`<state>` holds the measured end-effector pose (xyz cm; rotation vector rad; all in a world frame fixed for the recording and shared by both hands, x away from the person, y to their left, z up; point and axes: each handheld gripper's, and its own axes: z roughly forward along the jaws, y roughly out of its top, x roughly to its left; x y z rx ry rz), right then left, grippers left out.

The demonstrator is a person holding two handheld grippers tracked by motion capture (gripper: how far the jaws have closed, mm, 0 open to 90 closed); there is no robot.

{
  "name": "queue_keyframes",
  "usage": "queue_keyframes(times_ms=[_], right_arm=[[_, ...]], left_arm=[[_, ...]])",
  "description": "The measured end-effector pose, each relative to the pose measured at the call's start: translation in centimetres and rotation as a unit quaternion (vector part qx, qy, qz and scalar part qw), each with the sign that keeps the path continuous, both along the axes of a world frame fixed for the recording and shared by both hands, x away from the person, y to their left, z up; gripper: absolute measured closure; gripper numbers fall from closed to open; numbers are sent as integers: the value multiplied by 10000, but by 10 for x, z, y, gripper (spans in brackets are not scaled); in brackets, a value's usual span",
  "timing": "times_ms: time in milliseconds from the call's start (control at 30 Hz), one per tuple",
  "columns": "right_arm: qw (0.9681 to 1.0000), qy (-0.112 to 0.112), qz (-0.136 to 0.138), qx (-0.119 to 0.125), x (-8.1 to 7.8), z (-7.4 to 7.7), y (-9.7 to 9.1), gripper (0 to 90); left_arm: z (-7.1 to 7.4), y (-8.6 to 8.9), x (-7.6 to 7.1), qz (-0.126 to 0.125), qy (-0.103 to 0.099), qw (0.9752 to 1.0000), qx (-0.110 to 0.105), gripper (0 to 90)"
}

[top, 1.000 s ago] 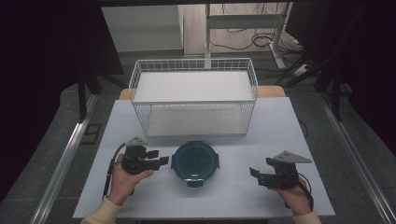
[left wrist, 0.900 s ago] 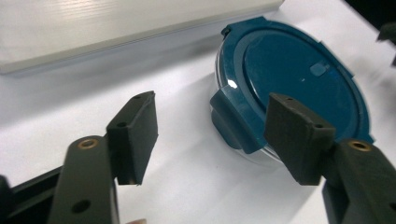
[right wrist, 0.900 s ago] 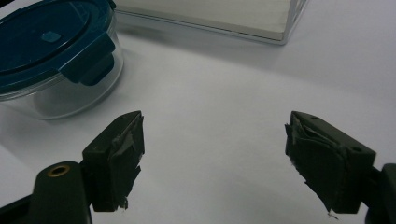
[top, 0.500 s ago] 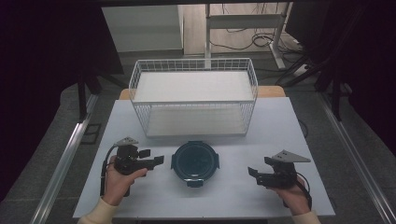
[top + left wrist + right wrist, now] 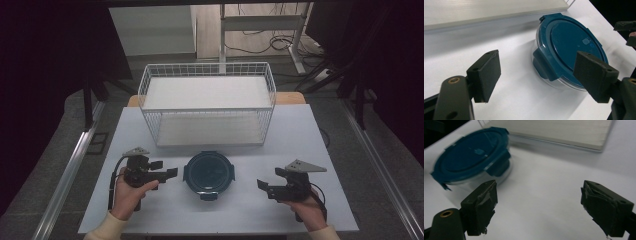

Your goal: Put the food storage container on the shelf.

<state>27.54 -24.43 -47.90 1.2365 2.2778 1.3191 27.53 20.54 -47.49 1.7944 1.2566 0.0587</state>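
A round clear container with a dark teal clip-on lid (image 5: 209, 173) sits on the white table (image 5: 300, 130), near its front edge. To its left my left gripper (image 5: 165, 169) points at it, open with nothing between the pads. In the left gripper view the container (image 5: 571, 40) lies just beyond my wide-apart jaws (image 5: 540, 75). My right gripper (image 5: 270, 181) is held right of the container, also open and apart from it. In the right gripper view the lid (image 5: 471, 157) is at the upper left, past the jaws (image 5: 544, 207). Both pairs of jaws have just been opening.
A white wire basket (image 5: 207, 107) with a pale board as its floor stands behind the container at the back of the table. Bare white tabletop lies between each gripper and the container. Dark floor, a desk frame and cables surround the table.
The jaws of both grippers stand wider apart than a second ago. The left gripper has shifted slightly left. The container has not moved.
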Motion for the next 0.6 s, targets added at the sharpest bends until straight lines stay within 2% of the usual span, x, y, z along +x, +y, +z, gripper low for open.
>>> queue_keyframes(times_ms=[67, 100, 233, 267, 300, 400, 433, 467, 500, 567, 600], right_arm=[[9999, 77, 17, 102, 1, 2, 6, 136], [9997, 148, 3, 185, 3, 5, 11, 136], [9995, 251, -18, 197, 6, 7, 20, 136], [9990, 338, -40, 283, 10, 8, 25, 136], [9976, 498, -45, 476, 14, 8, 31, 136], [9963, 630, -60, 583, 20, 8, 42, 136], [9961, 663, -58, 578, 22, 7, 46, 136], [9961, 663, -58, 578, 22, 7, 46, 136], [9951, 750, -40, 649, 26, 6, 53, 136], [9930, 894, -23, 775, 30, 3, 59, 137], [9930, 894, -23, 775, 30, 3, 59, 137]], left_arm=[[0, 0, 0, -14, 18, 10000, -39, 212], [0, 0, 1, -22, 31, 9999, -135, 206], [0, -1, 1, -63, 49, 9997, -236, 193], [0, -1, 1, -78, 52, 9996, -251, 191], [0, -2, 1, -83, 75, 9995, -289, 190], [0, -3, 2, -85, 113, 9993, -353, 187], [-1, -4, 3, -78, 173, 9986, -484, 186], [-1, -4, 3, -78, 173, 9986, -484, 185], [-3, -6, 5, -105, 256, 9977, -612, 185], [-6, -9, 6, -141, 311, 9975, -622, 186], [-6, -9, 6, -141, 311, 9975, -622, 186]])
